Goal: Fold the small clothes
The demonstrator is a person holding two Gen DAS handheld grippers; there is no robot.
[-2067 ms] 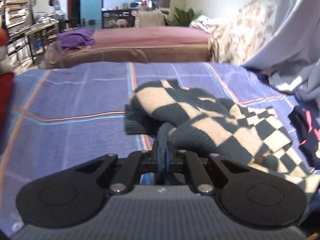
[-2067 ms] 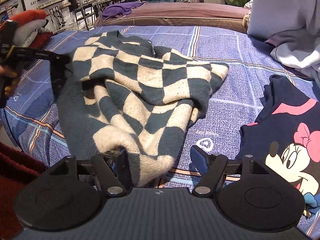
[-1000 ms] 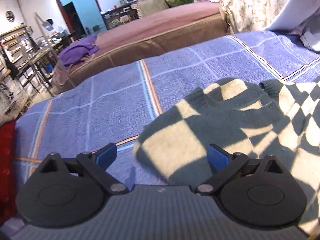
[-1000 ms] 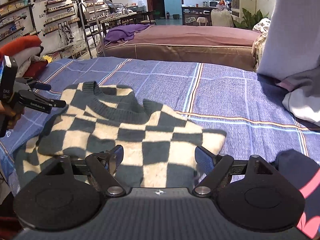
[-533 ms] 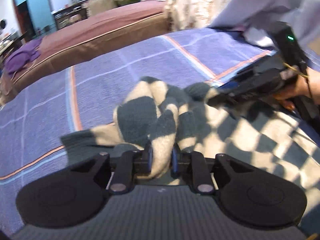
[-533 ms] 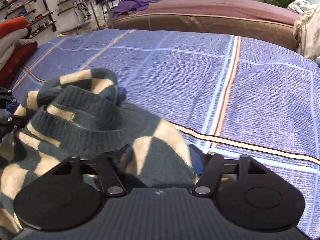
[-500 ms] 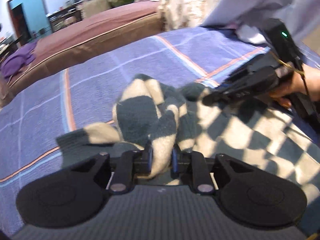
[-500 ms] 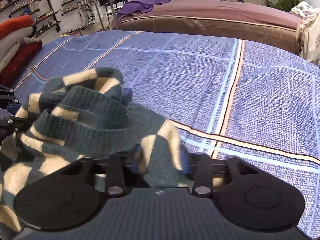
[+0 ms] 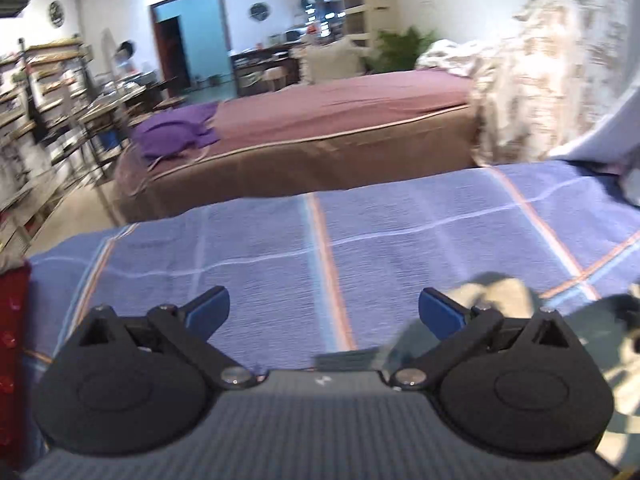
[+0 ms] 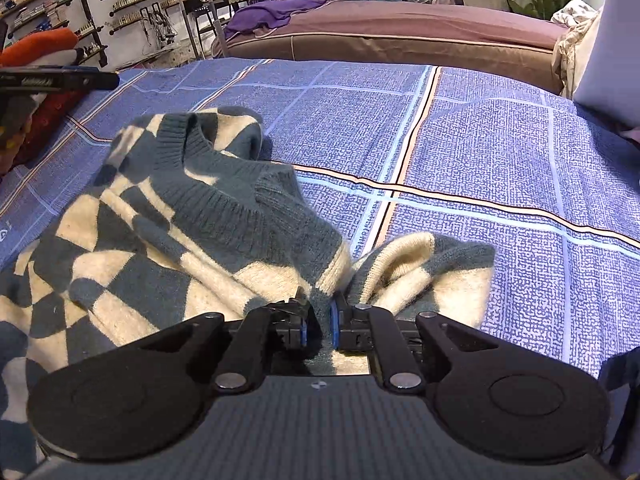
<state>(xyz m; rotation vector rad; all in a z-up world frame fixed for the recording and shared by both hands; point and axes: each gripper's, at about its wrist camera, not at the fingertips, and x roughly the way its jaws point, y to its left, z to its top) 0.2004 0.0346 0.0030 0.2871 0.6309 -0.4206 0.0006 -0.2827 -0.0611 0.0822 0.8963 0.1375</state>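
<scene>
A: Knitted checked sweater (image 10: 168, 232) lies rumpled on the blue plaid bedspread (image 10: 500, 168). Step in hand?

B: Folding a shoulder inward. Right gripper (image 10: 318, 328) is clamped on a pinch of knit near the collar.

A: Left gripper (image 9: 324, 312)?

B: Jaws opening, nothing between them; sweater sits beside its right finger.

A: Next move?

B: Probably lay the pinched edge flat, then release.

Checkered sweater (image 10: 168, 240): dark green/cream knit, ribbed green collar facing up. Lies rumpled and partly bunched on blue plaid bedspread (image 10: 460, 152), spreading left and ahead of right gripper (image 10: 318, 326), one fold pinched between its pads. In left-wrist view, blurred, just right of the open left gripper (image 9: 324, 310).
</scene>
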